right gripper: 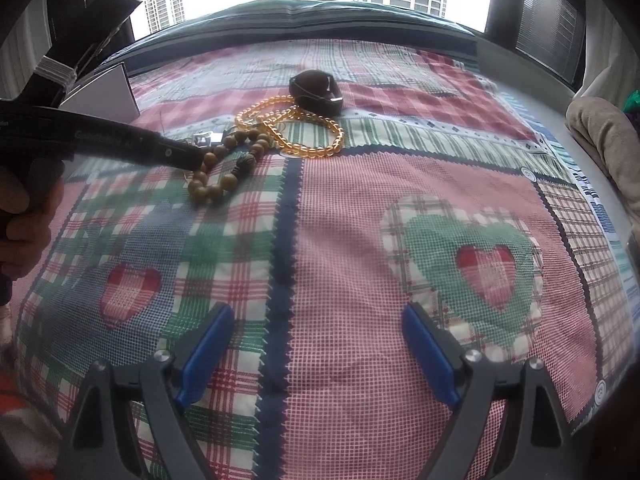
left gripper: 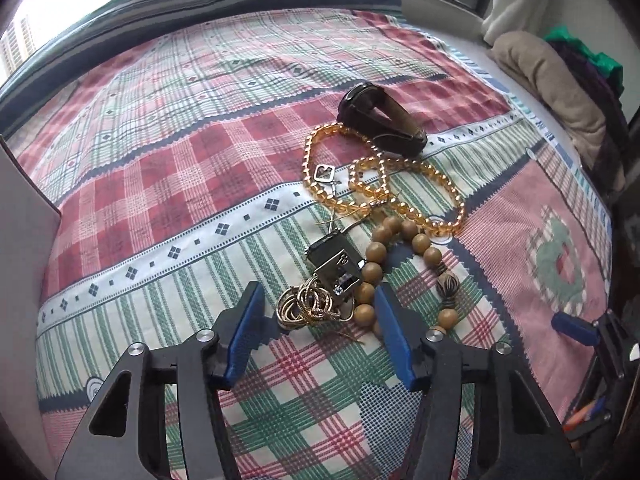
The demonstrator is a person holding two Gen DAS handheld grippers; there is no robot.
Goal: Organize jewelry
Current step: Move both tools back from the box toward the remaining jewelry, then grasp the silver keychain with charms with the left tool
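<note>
1. Two handheld grippers are working over a bed covered by a plaid patchwork bedspread (right gripper: 360, 240), where a small heap of jewelry is lying.
2. The left gripper (left gripper: 320, 312) is pointing steeply down at the near end of the heap, its blue-padded jaws standing partly apart on either side of a coiled gold chain (left gripper: 308, 306) and a small metal padlock (left gripper: 336, 270); the pads are not visibly pressing on either.
3. The right-hand pad of that gripper is lying just against the wooden bead bracelet (left gripper: 400, 256), which is curving around the padlock's right side and carrying one carved, striped bead.
4. An amber bead necklace (left gripper: 384, 184) is looping beyond the padlock, with a small silver key (left gripper: 322, 174) resting inside its left loop.
5. A dark bangle (left gripper: 380, 120) is sitting at the far end of the heap, touching the amber beads.
6. The right gripper (right gripper: 318, 344) is hovering over bare bedspread well away from the jewelry, its jaws standing wide apart with nothing between them.
7. In the right wrist view, a hand (right gripper: 28, 208) is gripping the left tool's handle at the left edge, and its black finger is reaching down into the wooden beads.
8. A white box (right gripper: 106, 92) is standing at the bedspread's far left edge, and a beige cushion (left gripper: 560, 92) is lying at the right.
</note>
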